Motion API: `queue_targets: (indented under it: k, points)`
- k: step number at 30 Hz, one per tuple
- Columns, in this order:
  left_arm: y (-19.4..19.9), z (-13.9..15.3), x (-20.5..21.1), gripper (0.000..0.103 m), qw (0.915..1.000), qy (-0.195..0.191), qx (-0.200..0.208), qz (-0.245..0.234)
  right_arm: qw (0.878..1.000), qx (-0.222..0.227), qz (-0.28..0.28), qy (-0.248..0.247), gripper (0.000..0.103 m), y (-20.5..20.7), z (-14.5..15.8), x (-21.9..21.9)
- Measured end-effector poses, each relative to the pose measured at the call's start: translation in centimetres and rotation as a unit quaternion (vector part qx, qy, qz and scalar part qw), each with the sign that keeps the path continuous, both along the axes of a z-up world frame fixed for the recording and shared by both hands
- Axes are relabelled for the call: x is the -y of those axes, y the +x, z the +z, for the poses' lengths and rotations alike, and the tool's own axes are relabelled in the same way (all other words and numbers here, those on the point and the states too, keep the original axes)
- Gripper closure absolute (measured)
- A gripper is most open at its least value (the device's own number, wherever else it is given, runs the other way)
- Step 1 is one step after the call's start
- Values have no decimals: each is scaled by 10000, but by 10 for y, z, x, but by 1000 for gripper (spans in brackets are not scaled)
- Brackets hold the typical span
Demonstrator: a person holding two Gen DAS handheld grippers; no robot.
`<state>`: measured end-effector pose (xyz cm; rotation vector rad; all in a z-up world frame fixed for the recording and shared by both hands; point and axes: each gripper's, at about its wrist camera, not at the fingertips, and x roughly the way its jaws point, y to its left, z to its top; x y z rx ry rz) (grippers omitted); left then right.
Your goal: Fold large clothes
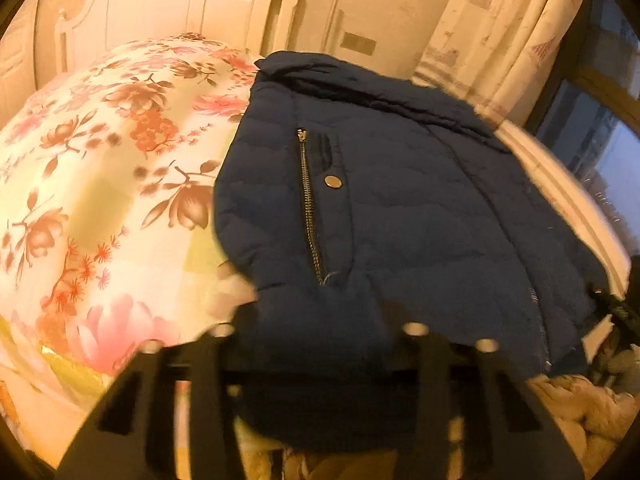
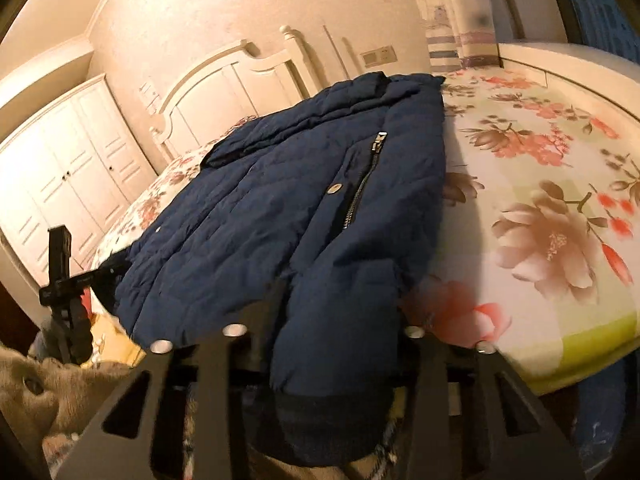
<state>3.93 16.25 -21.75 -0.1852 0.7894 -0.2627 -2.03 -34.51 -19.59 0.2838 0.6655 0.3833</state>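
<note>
- Floral bedspread (image 1: 100,184) covers the bed on which a navy padded jacket (image 1: 400,208) lies flat.
- Left gripper (image 1: 320,360): fingers spread, the jacket's hem bunched between them; whether they pinch it I cannot tell.
- Right gripper (image 2: 324,360): fingers spread around a sleeve cuff (image 2: 320,420) hanging off the bed edge.
- Beyond both: zipped pocket (image 2: 360,184), then white headboard (image 2: 224,92).

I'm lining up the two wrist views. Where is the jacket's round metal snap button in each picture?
Left wrist: the snap button sits left of centre, just right of the pocket zipper.
Right wrist: the snap button sits near centre, just left of the pocket zipper.
Shared landmark: the white headboard behind the navy jacket.
</note>
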Motion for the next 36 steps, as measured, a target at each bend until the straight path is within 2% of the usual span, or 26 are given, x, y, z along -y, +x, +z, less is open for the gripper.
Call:
queue_targets:
  k: [1,3,7,10,14,16,17,19,20,22,24,26,27,29,31,32,33,35,36]
  points:
    - [-4,2,-6,78,9999,-139,0,-22,10000,9,-5,38,74,-4,0,2]
    - [-16,8,-12,83,9993,-347,56,-92,9997,15,-47,233,78,-12,-1,7]
    - [-45,37,-12,85,9978,-568,235,-247,9987,104,7,492,81,-37,13,11]
    - [-69,83,-30,85,9889,-1318,594,-330,9956,413,118,828,81,-62,47,16]
    - [-73,149,-43,83,9706,-1998,1276,-419,9861,1345,281,929,81,-75,127,21]
    - [-49,170,-42,74,9668,-2225,1226,-255,9821,1503,325,1086,80,-50,160,24]
    - [-27,177,-39,73,9662,-2326,1102,-139,9829,1451,314,1091,80,-33,168,24]
    - [19,185,-28,72,9665,-2403,901,36,9883,1257,289,812,80,24,181,17]
    - [56,184,-18,71,9680,-2404,700,169,9895,1135,300,842,80,50,181,16]
    - [102,183,-6,70,9704,-2350,439,340,9913,749,308,1035,80,113,175,15]
    - [154,172,6,70,9738,-2186,165,606,9936,499,140,1003,80,161,164,14]
    - [191,159,13,65,9730,-2173,-142,769,9931,166,-84,1157,79,208,146,20]
    - [212,148,15,59,9712,-2212,-350,815,9908,-63,-196,1339,77,229,133,24]
    - [245,124,16,51,9655,-2291,-768,968,9839,-519,-392,1666,71,265,101,34]
    - [268,104,12,33,9587,-2410,-1079,1055,9771,-885,-528,1862,54,293,70,42]
    - [279,96,7,31,9546,-2545,-1144,1044,9725,-992,-545,2034,33,300,58,48]
    - [288,91,0,29,9507,-2700,-1136,1021,9660,-1009,-501,2328,7,305,48,55]
    - [295,94,-15,24,9464,-2898,-994,1020,9535,-876,-359,2861,4,308,43,71]
    - [297,100,-26,21,9458,-2951,-849,1059,9543,-830,-369,2849,4,308,46,78]
